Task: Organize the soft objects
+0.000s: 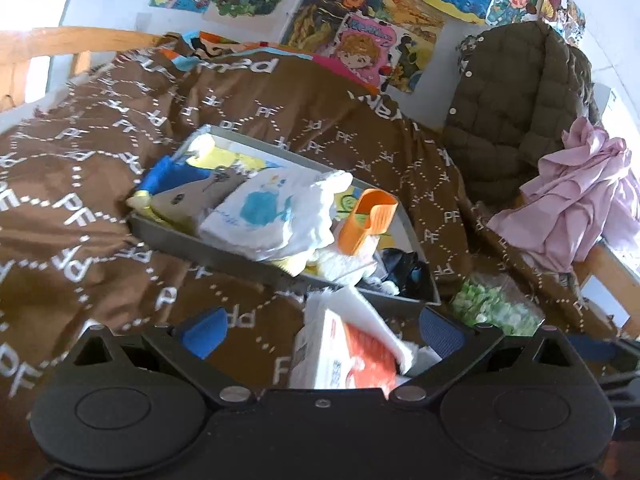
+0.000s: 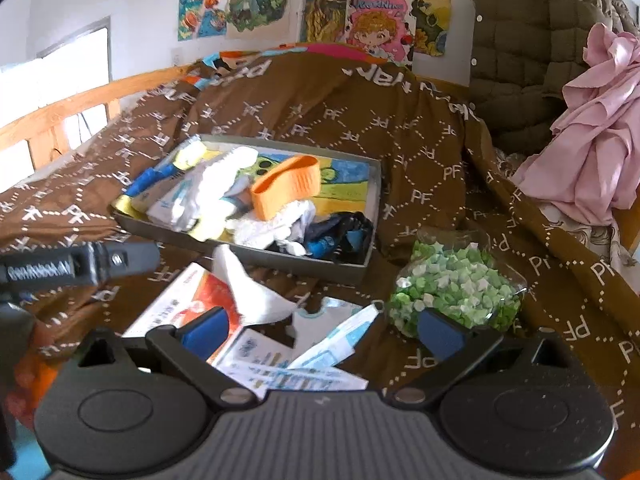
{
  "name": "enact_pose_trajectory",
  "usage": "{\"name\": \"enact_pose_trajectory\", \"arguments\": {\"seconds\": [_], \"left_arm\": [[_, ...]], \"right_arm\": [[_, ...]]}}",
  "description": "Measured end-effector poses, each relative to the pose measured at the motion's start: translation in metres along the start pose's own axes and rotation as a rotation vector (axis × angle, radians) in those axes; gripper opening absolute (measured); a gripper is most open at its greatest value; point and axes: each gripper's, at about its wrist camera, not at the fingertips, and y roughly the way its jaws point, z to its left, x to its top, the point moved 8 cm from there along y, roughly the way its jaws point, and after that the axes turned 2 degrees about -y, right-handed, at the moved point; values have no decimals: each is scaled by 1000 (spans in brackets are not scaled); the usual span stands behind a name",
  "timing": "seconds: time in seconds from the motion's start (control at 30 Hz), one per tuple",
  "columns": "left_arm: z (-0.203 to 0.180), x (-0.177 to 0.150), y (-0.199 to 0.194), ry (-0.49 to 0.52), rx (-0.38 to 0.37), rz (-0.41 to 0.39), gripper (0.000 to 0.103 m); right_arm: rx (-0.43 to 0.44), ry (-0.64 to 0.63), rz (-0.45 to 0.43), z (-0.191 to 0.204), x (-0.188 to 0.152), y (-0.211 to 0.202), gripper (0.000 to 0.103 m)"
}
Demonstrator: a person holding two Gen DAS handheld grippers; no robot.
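Observation:
A grey tray (image 1: 224,256) lies on the brown bedspread and holds a heap of soft things: a white cloth with a blue print (image 1: 272,212), an orange band (image 1: 368,216) and a dark bundle (image 1: 404,272). My left gripper (image 1: 320,332) is open just before the tray. A white and orange tissue box (image 1: 344,360) with a tissue sticking up sits between its blue pads, and neither pad touches it. My right gripper (image 2: 323,332) is open above the tissue box (image 2: 188,304) and some white and blue packets (image 2: 332,348). The tray (image 2: 280,260) lies beyond it.
A clear bag of green paper stars (image 2: 456,288) lies right of the tray. A pink garment (image 2: 600,140) and an olive quilted jacket (image 2: 532,40) hang at the right. One of the left gripper's fingers (image 2: 120,258) reaches in from the left. A wooden bed rail (image 2: 80,104) borders the far left.

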Motion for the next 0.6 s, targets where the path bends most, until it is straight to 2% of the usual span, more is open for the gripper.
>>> {"name": "enact_pose_trajectory", "arguments": {"seconds": [0.27,0.37,0.43,0.6], "left_arm": [[-10,14,44,-68,-58,75,102],[-18,12,68,-73,-62,142,102],[-22,10,82,-79,-64,185,100],[-27,5,110,-113,-95,287,99]], "right_arm": [[-3,42,37,-19,-3,29,103],[40,108,70,-23,-7,43,102],[55,140,85,-25,-9,51,97],[73,170,125,-23,-15,67,91]]}}
